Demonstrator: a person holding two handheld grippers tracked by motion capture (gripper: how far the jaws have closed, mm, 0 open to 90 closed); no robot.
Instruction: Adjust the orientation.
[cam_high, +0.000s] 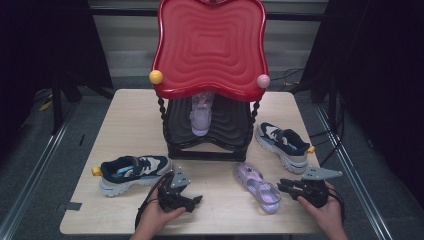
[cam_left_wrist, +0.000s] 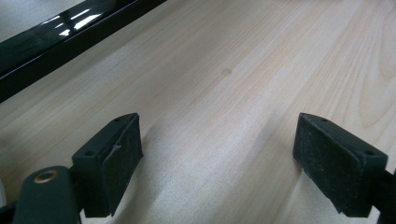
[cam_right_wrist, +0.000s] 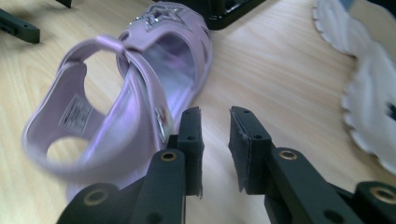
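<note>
A lilac sandal (cam_high: 257, 186) lies on the wooden table (cam_high: 125, 120), toe toward the rack. My right gripper (cam_high: 281, 186) sits just right of the sandal's heel. In the right gripper view the sandal (cam_right_wrist: 140, 93) lies beside the left jaw, and the right gripper (cam_right_wrist: 215, 116) is open by a narrow gap with nothing between its pads. My left gripper (cam_high: 197, 200) rests on the table near the front edge. Seen in its own view, the left gripper (cam_left_wrist: 217, 135) is wide open over bare wood. A second lilac sandal (cam_high: 201, 115) stands on the rack's lower black shelf.
A two-tier rack with a red wavy top (cam_high: 210, 45) and a black base (cam_high: 207, 152) stands at the table's back centre. A navy and white sneaker (cam_high: 131, 172) lies at the front left. Its mate (cam_high: 282, 142) lies at the right, its sole (cam_right_wrist: 369, 107) close to my right gripper.
</note>
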